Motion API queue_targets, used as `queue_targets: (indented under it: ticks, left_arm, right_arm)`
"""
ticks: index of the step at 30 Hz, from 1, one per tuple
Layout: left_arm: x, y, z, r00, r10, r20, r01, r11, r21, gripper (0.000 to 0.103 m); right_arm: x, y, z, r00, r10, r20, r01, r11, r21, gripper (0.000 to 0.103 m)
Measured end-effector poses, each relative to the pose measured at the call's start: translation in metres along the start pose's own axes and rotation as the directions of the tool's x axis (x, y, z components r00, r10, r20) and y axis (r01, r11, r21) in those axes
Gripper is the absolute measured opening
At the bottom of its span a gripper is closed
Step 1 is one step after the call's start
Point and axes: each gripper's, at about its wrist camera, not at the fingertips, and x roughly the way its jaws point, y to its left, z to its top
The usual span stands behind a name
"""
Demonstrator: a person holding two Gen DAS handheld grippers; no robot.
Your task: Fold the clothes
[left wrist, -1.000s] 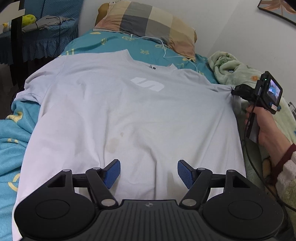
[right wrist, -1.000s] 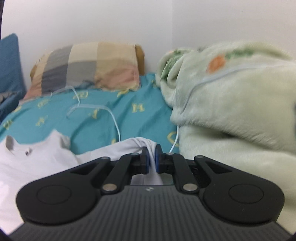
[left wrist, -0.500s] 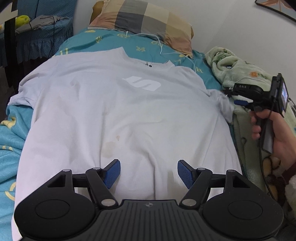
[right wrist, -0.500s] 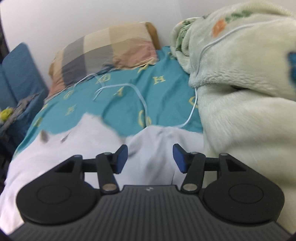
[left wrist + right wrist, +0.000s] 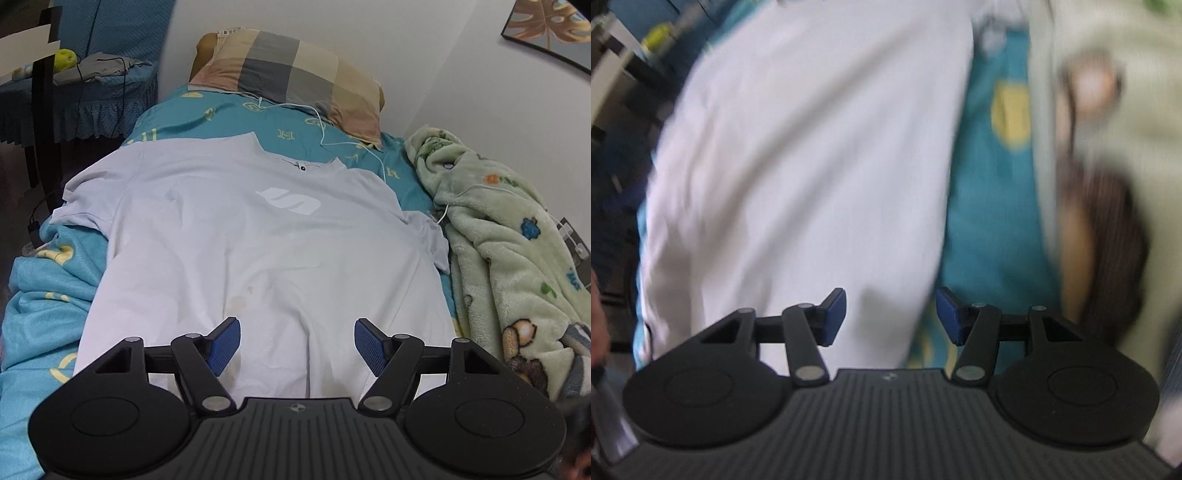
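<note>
You see a T-shirt [image 5: 266, 251] of thin, smooth, matt pale cloth with a flat printed logo [image 5: 288, 199]. The bedsheet [image 5: 44, 306] is teal woven cloth with a faint sheen. The blanket [image 5: 509, 258] is fluffy, napped fleece. The pillow [image 5: 291, 70] wears matt checked cotton. Your left gripper [image 5: 297, 343] is matt black plastic, its blue pads [image 5: 223, 345] finely ribbed.

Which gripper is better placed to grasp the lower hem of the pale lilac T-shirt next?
Left, probably. The left gripper hangs open over the pale lilac T-shirt near its lower end; the right gripper, also open, sits over the shirt's side edge.
</note>
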Motion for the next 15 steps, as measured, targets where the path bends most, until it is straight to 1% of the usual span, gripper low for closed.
queue_targets:
  ticks: [1,2,3,4,5,6,7,11,15]
  left_arm:
    - [-0.003,0.002,0.0,1.0,0.0,0.004,0.0,1.0,-0.008,0.071]
    - [-0.006,0.003,0.0,1.0,0.0,0.008,0.0,1.0,-0.016,0.071]
    - [-0.008,0.006,0.0,1.0,-0.002,0.01,0.003,1.0,-0.03,0.071]
    - [-0.01,0.009,0.0,1.0,-0.005,0.013,0.005,0.999,-0.044,0.071]
    - [-0.012,0.013,-0.001,1.0,-0.005,0.011,0.006,0.998,-0.057,0.071]
    - [-0.014,0.016,-0.002,1.0,-0.005,0.01,0.006,0.998,-0.07,0.071]
    - [-0.016,0.02,-0.003,1.0,-0.006,0.007,0.006,0.997,-0.082,0.071]
    - [-0.023,0.028,-0.004,1.0,-0.018,0.011,0.02,0.992,-0.127,0.071]
    - [-0.027,0.029,-0.002,0.999,-0.025,0.024,0.028,0.989,-0.145,0.071]
  right_arm:
    - [0.005,0.004,-0.005,1.0,0.016,-0.027,-0.016,1.0,-0.003,0.056]
    - [0.007,0.009,-0.008,0.999,0.034,-0.033,-0.035,0.999,-0.018,0.056]
    - [0.007,0.015,-0.01,0.999,0.04,-0.025,-0.041,0.998,-0.039,0.055]
    - [0.006,0.021,-0.011,0.999,0.029,-0.017,-0.03,0.997,-0.065,0.055]
    - [0.006,0.027,-0.013,1.0,0.01,-0.02,-0.012,0.995,-0.099,0.046]
    - [0.006,0.034,-0.014,1.0,-0.011,-0.027,0.007,0.991,-0.134,0.02]
    - [0.006,0.04,-0.016,0.999,-0.024,-0.04,0.017,0.986,-0.163,0.011]
    - [-0.009,0.059,-0.031,0.996,-0.067,-0.054,0.046,0.946,-0.319,0.008]
    - [-0.021,0.057,-0.049,0.99,-0.097,-0.103,0.048,0.914,-0.403,0.007]
